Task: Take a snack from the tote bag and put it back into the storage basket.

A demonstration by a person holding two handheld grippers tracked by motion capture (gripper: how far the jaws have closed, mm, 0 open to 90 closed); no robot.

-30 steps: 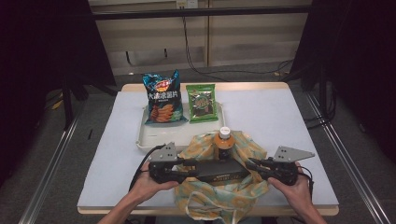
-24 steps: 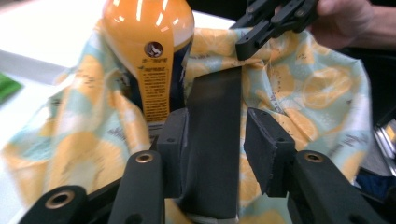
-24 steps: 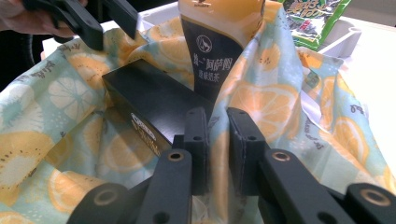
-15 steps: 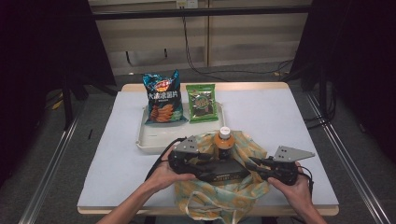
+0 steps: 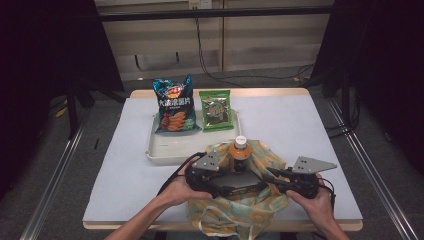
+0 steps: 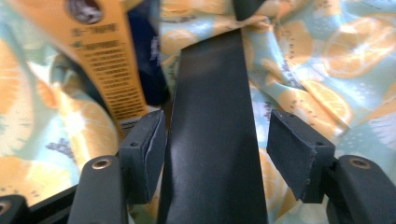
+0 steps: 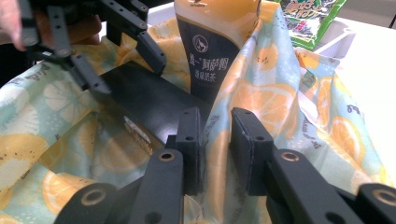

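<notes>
A cloth bag (image 5: 235, 212) printed with orange slices lies at the table's front middle. An orange-capped bottle (image 5: 241, 152) stands in it beside a flat black box (image 5: 242, 184). My left gripper (image 5: 227, 182) reaches into the bag from the left. In the left gripper view its jaws (image 6: 217, 154) straddle the black box (image 6: 212, 93); they have just been opening and the right pad stands clear. My right gripper (image 7: 215, 149) has the bag's rim (image 7: 280, 107) between its pads, which have eased slightly apart, with the bottle (image 7: 215, 56) just beyond.
A white tray (image 5: 165, 150) behind the bag carries a blue chips bag (image 5: 173, 105) and a green snack packet (image 5: 216, 110). White cloth covers the table (image 5: 300, 120). Dark frames and rails stand to both sides of it.
My left gripper has moved right, from the bag's left edge into the bag beside the bottle, and its jaws have widened. The right gripper has stayed put.
</notes>
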